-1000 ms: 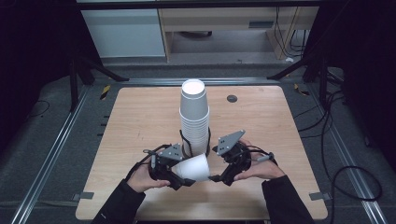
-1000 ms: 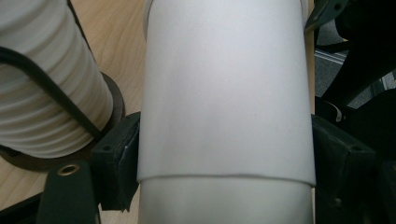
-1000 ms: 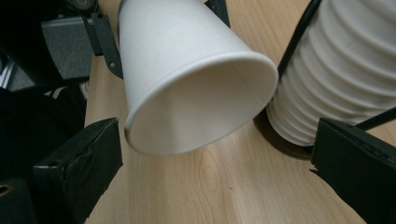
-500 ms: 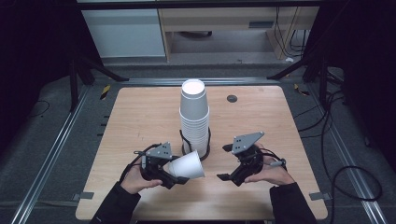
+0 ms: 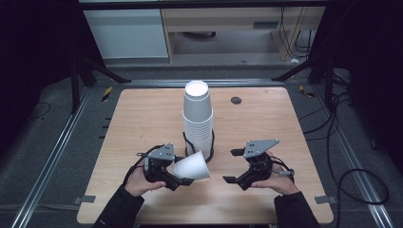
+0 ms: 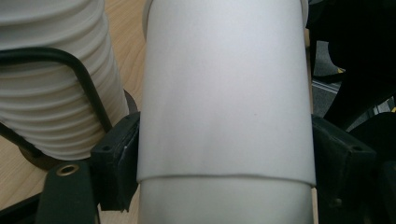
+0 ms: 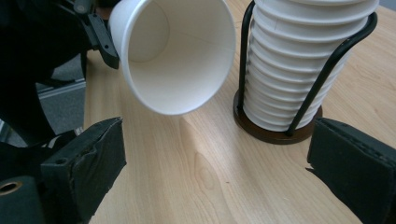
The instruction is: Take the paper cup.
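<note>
A tall stack of white paper cups (image 5: pixel 197 116) stands in a black wire holder with a dark round base (image 7: pixel 275 131) at the table's middle. My left gripper (image 5: pixel 178 171) is shut on a single white paper cup (image 5: pixel 191 166), held on its side with the mouth toward the right. In the left gripper view the cup's wall (image 6: pixel 224 93) sits between the two black pads (image 6: pixel 119 158), beside the stack (image 6: pixel 51 93). My right gripper (image 5: pixel 234 166) is open to the right of that cup, with nothing between its jaws; its view looks into the cup's mouth (image 7: pixel 173 51).
The wooden table (image 5: pixel 142 118) has a small dark round grommet (image 5: pixel 236 100) at the back right. Metal rails (image 5: pixel 57 152) run along both sides, with cables on the floor at the right (image 5: pixel 351 180). A cabinet (image 5: pixel 128 28) stands behind the table.
The two grippers held the single cup together in front of the stack. The right gripper has let go, opened and drawn back to the right. The left keeps the cup.
</note>
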Action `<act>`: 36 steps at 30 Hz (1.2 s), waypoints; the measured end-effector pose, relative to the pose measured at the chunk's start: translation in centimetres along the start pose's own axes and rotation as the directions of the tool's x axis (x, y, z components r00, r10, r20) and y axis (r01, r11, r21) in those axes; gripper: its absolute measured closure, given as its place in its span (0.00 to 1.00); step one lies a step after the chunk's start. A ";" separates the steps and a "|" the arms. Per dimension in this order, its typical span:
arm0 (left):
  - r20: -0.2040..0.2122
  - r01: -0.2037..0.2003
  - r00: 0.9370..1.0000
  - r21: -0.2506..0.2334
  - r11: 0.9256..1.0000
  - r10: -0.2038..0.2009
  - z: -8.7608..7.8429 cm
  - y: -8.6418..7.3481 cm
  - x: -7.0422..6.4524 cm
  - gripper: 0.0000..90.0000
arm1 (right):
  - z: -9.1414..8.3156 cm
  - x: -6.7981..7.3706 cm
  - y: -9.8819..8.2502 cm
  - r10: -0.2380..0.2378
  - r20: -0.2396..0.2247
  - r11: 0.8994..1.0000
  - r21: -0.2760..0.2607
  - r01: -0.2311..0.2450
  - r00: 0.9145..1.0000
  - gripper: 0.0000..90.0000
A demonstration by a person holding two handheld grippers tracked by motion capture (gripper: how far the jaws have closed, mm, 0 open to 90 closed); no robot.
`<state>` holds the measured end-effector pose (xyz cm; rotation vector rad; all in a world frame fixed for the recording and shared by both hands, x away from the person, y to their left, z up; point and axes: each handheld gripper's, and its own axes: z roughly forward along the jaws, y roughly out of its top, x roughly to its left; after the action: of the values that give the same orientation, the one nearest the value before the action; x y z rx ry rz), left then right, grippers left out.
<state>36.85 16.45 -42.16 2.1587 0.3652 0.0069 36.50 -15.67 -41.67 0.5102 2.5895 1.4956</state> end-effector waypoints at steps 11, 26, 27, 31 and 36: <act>0.019 -0.031 0.999 -0.020 0.999 0.031 0.5 0.3 -0.4 0.23 | 0.5 0.5 -0.2 0.033 -0.049 0.998 -0.054 -0.036 0.998 0.04; 0.058 -0.085 0.994 -0.074 0.994 0.089 0.6 1.7 -1.2 0.23 | 1.0 1.4 0.4 0.020 -0.095 0.996 -0.082 -0.028 0.995 0.04; 0.055 -0.097 0.993 -0.065 0.993 0.100 0.8 1.9 -1.4 0.23 | 1.0 1.5 0.6 0.016 -0.098 0.996 -0.089 -0.024 0.995 0.04; 0.058 -0.098 0.993 -0.056 0.994 0.102 1.3 2.0 -1.6 0.23 | 0.9 1.6 0.6 0.017 -0.110 0.994 -0.102 -0.029 0.994 0.04; 0.059 -0.104 0.993 -0.056 0.993 0.107 1.4 2.1 -1.7 0.23 | 1.1 1.5 0.6 0.021 -0.115 0.994 -0.102 -0.033 0.993 0.04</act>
<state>36.03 13.71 -41.06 2.1188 0.2130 0.0093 35.48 -13.97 -41.57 0.4629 2.5804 1.7053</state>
